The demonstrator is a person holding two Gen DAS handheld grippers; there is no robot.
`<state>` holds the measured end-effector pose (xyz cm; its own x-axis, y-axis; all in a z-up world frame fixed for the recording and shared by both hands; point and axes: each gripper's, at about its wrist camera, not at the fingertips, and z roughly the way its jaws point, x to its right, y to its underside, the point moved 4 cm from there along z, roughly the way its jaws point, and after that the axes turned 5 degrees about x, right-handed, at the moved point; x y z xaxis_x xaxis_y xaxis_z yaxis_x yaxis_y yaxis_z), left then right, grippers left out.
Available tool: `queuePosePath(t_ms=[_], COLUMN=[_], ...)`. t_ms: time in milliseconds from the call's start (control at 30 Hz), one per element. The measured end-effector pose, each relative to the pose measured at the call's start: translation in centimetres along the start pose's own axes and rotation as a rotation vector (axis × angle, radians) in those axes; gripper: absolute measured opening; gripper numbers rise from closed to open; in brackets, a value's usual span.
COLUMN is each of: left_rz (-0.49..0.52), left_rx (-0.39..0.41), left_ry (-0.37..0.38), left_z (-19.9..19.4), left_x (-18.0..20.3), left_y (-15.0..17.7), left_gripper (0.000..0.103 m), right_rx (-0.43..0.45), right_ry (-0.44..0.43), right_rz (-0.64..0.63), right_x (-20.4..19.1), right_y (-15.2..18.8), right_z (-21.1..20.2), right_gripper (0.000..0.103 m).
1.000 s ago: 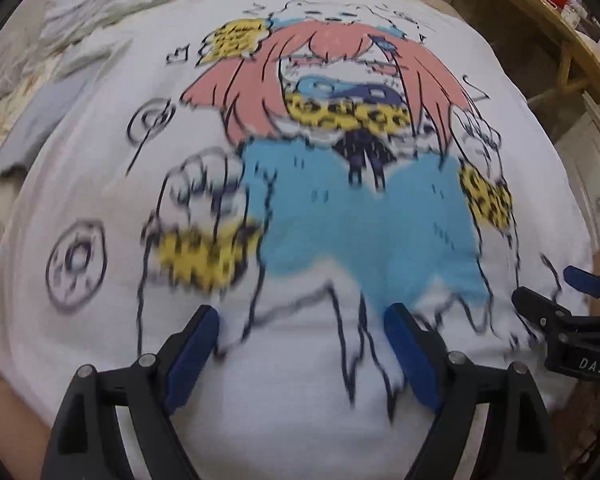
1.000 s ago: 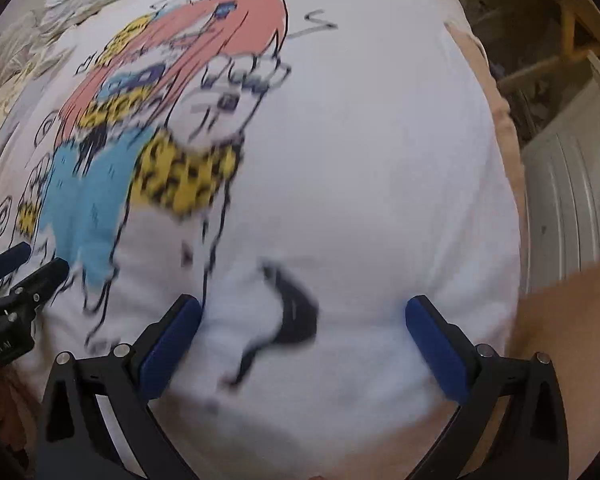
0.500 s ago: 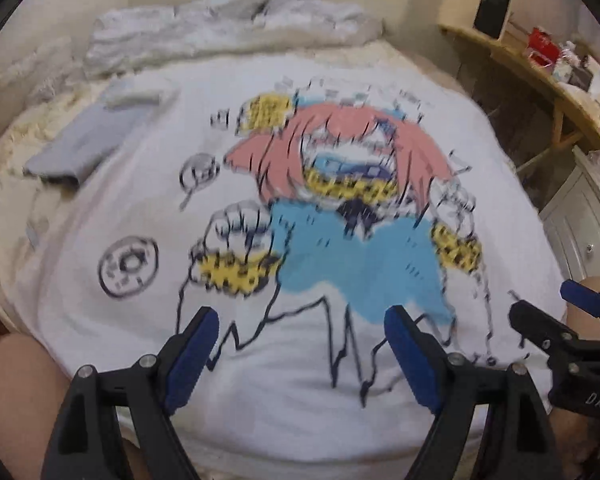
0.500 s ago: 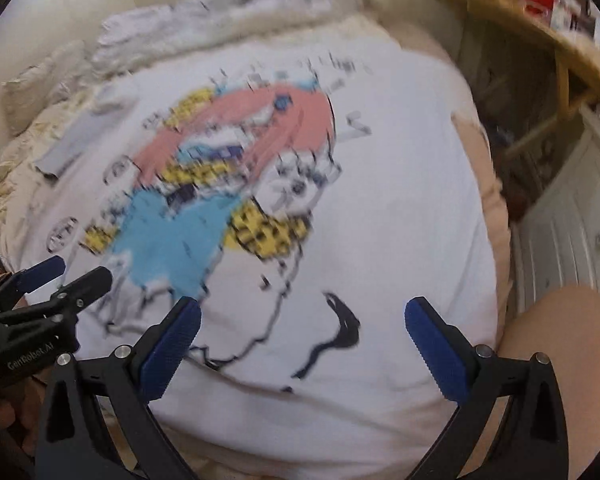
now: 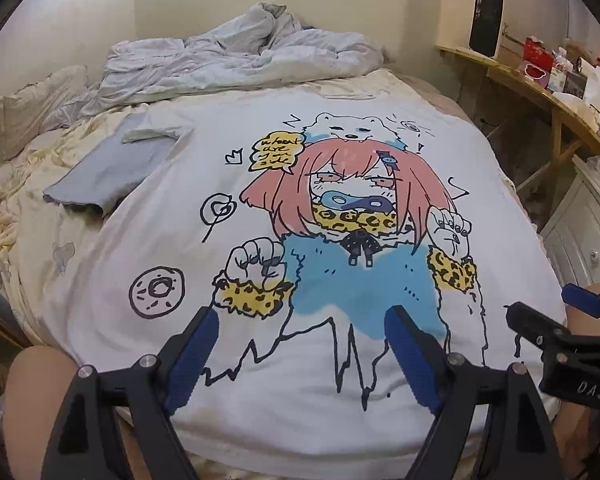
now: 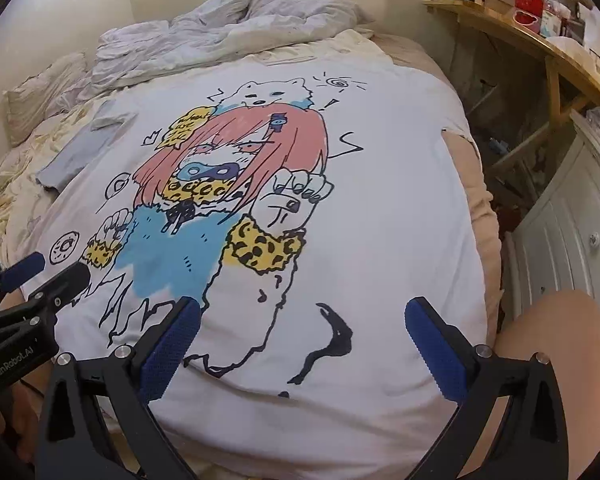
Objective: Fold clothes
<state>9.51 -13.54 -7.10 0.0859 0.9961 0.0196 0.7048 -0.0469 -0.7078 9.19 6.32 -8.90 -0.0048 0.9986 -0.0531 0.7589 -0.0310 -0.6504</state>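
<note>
The bed [image 5: 28, 216] carries everything, under a pale cream sheet with faint yellow and grey prints. Spread flat across most of it, print side up, lies a white T-shirt [image 5: 148, 240] with a cartoon of a pink-haired figure (blue top, leopard-spotted cuffs). Beside the shirt's far left corner a folded grey-blue garment [image 5: 100, 172] rests on the sheet, one of the shirt's sleeves lapping over its near end. A rumpled pale grey duvet [image 5: 228, 56] is heaped along the far edge against the wall, and what looks like a pillow [image 5: 36, 100] sits in the far left corner.
</note>
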Motion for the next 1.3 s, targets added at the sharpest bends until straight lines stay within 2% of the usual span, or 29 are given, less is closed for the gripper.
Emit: queuePosePath(t_ms=[167,300,433,567,700,833,900,1033,1133,1233,1300], left_rz=[-0.022,-0.082,-0.086,-0.059,-0.003,0.019,0.069,0.211,0.344,0.501,0.567], left_rx=[-0.044,-0.095,-0.099,-0.065,-0.015,-0.05,-0.066,-0.084,-0.121,-0.168,-0.182], left_ry=[-0.007,-0.006,0.021,0.04,0.094,0.188,0.232,0.284,0.38,0.411,0.44], left_z=[1.2,3.5,5.1,4.3,3.3,4.4,5.5,8.4,11.5,15.0,17.1], left_x=[-0.6,-1.4,-0.8,0.2,2.3,5.2,7.4,12.5,18.0,23.4,26.4], left_y=[-1.7,-4.6,-7.8,-9.6,-11.0,-12.9,-14.2,-16.8,-19.2,-21.3,-22.3], left_gripper=[0.086,0.086,0.086,0.086,0.086,0.086,0.086,0.086,0.086,0.086,0.086], right_rx=[0.004,0.034,0.075,0.096,0.122,0.14,0.148,0.15,0.145,0.149,0.128], right_ry=[-0.016,-0.003,-0.001,0.015,0.013,-0.018,-0.039,-0.022,-0.047,-0.014,-0.009], right_rz=[0.042,-0.004,-0.058,-0.039,0.005,0.102,0.137,0.214,0.288,0.292,0.281], right_x=[1.0,1.1,0.9,1.6,3.1,6.0,7.7,12.9,18.4,24.1,27.9], right_y=[-2.5,-5.9,-9.2,-11.3,-12.3,-12.7,-12.9,-13.7,-13.9,-13.9,-13.9], right_z=[-0.2,0.5,0.9,0.2,-1.1,-2.1,-2.0,-0.9,0.5,2.1,3.5], right_gripper=[0.103,0.103,0.103,0.103,0.103,0.103,0.103,0.103,0.103,0.103,0.102])
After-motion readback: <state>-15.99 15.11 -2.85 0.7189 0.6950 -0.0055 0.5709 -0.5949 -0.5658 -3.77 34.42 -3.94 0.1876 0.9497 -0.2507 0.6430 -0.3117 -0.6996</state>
